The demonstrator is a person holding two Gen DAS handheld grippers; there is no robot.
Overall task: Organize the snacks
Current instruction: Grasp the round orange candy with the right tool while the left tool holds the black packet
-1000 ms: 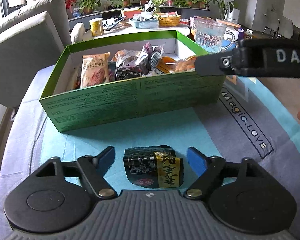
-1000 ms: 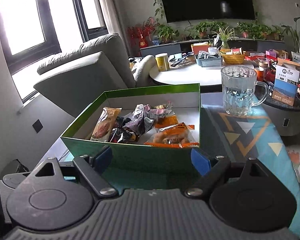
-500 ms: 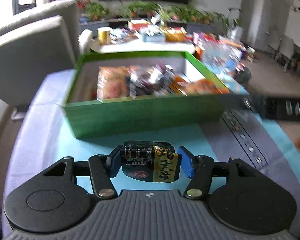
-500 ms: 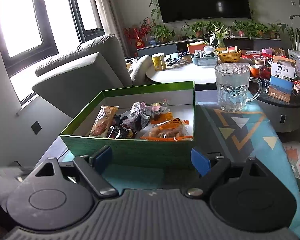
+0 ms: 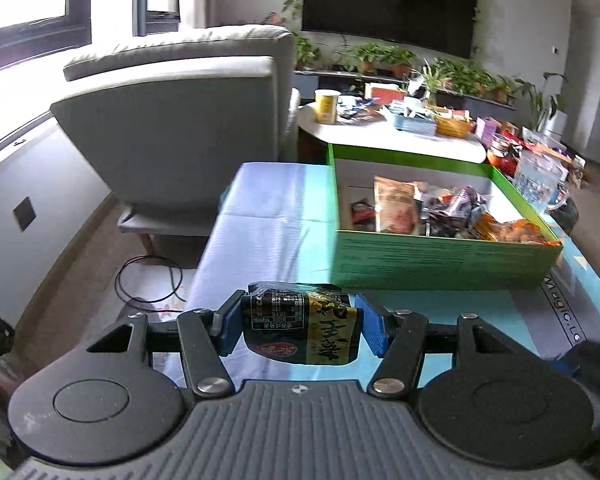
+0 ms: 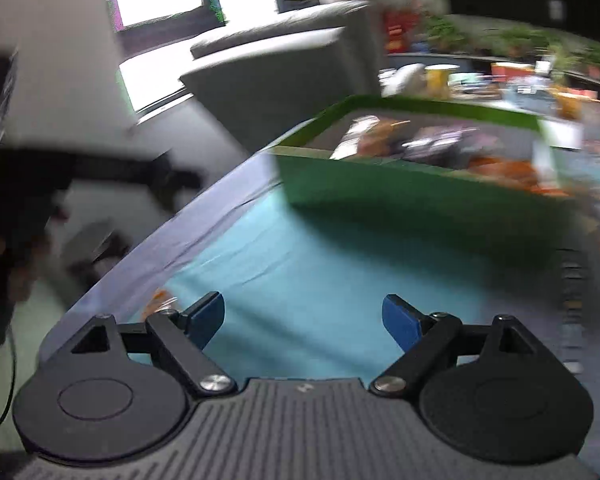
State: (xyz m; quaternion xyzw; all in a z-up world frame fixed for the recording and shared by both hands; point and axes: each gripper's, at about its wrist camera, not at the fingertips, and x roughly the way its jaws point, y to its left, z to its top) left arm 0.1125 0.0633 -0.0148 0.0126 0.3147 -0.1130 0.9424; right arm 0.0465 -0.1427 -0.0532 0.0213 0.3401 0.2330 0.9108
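Observation:
A black snack packet with a yellow label (image 5: pixel 300 330) sits between the blue pads of my left gripper (image 5: pixel 298 312), which is shut on it and holds it above the teal tablecloth (image 5: pixel 268 216). The green box (image 5: pixel 440 256) stands ahead and to the right, with several snack packets (image 5: pixel 396 208) inside. In the blurred right wrist view, my right gripper (image 6: pixel 304 316) is open and empty over the cloth, and the green box (image 6: pixel 400 196) lies ahead of it. A small orange thing (image 6: pixel 160 300) shows beside its left finger, too blurred to identify.
A grey armchair (image 5: pixel 180 120) stands left of the table. A glass mug (image 5: pixel 536 180) is behind the box on the right, and a cluttered white round table (image 5: pixel 380 136) beyond. A cable (image 5: pixel 148 280) loops on the floor. A dark blurred shape (image 6: pixel 100 168) fills the left.
My left gripper closed on the black packet, lifted it and swung left, so the box now lies to the right. My right gripper dropped and turned left, staying open.

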